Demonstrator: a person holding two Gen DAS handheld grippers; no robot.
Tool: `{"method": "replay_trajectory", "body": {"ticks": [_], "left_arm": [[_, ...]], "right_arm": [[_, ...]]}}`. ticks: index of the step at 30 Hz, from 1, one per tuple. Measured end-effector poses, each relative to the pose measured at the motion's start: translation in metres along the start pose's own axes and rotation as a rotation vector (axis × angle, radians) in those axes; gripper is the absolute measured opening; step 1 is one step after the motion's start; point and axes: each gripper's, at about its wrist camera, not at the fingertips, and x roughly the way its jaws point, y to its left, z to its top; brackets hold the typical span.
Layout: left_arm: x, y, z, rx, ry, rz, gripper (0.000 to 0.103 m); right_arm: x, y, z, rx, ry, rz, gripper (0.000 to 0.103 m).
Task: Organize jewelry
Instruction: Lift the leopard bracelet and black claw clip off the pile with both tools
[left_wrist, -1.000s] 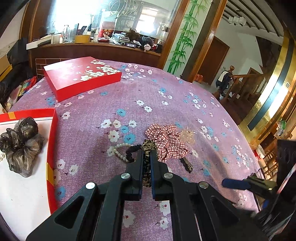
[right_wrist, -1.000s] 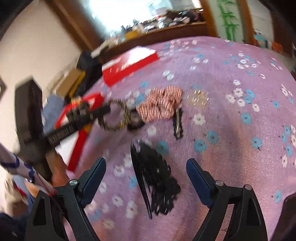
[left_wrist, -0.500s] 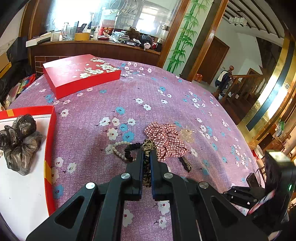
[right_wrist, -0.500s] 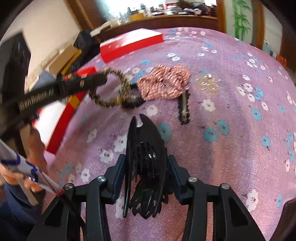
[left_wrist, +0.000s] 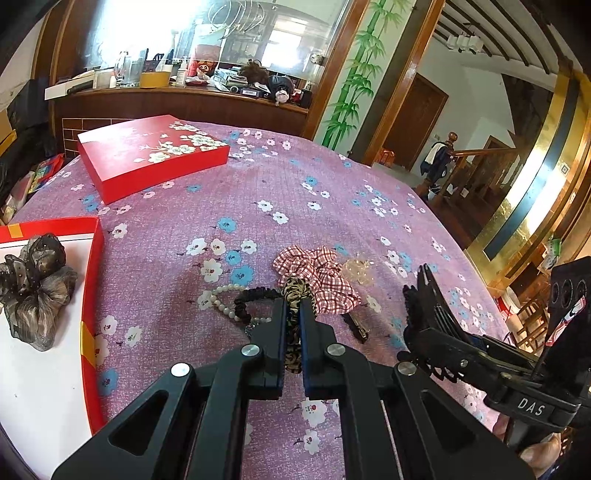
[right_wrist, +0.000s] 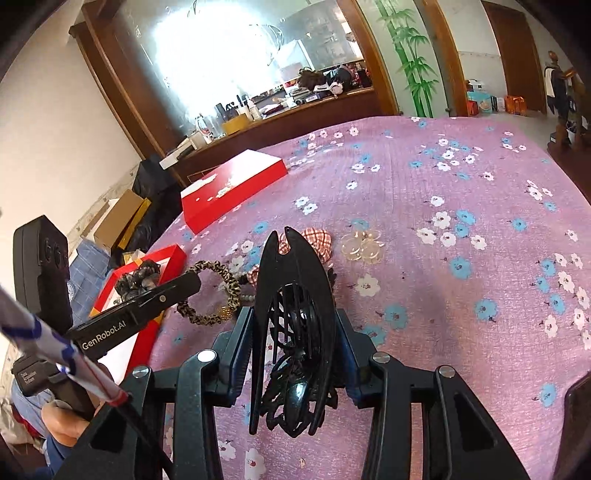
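My left gripper (left_wrist: 293, 310) is shut on a leopard-print hair tie (left_wrist: 294, 295) and holds it above the purple cloth; the tie also shows in the right wrist view (right_wrist: 218, 295). My right gripper (right_wrist: 293, 332) is shut on a black lace hair clip (right_wrist: 293, 325), lifted off the table; the clip also shows in the left wrist view (left_wrist: 424, 302). On the cloth lie a red checked scrunchie (left_wrist: 317, 273), a pearl bracelet (left_wrist: 221, 299), a black hair tie (left_wrist: 251, 297), a black barrette (left_wrist: 356, 326) and a clear clip (left_wrist: 358, 271). An open red box (left_wrist: 92, 295) at the left holds a grey-brown scrunchie (left_wrist: 37, 291).
The red box lid (left_wrist: 151, 158) with white blossoms lies at the far left of the table (left_wrist: 295, 184). A wooden counter (left_wrist: 177, 99) with clutter stands behind. The table edge drops off at the right toward a stairway.
My right gripper has closed on the black lace clip and lifted it off the cloth. My left gripper has kept its hold on the leopard tie and risen slightly.
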Motion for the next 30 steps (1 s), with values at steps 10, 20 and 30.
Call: {"method": "replay_trajectory", "body": {"ticks": [10,20,30], "left_arm": [[0.004,-0.01,-0.004,0.045,0.0,0.043,0.006],[0.002,-0.023,-0.01,0.12,-0.037,0.111,0.006],[-0.004,-0.028,-0.01,0.154,-0.074,0.146,0.006]], "right_arm": [[0.008,0.0,-0.003,-0.001,0.028,-0.009,0.046],[0.009,0.0,-0.003,0.004,0.025,-0.015,0.046],[0.012,-0.002,-0.003,0.003,0.028,-0.024,0.046]]}}
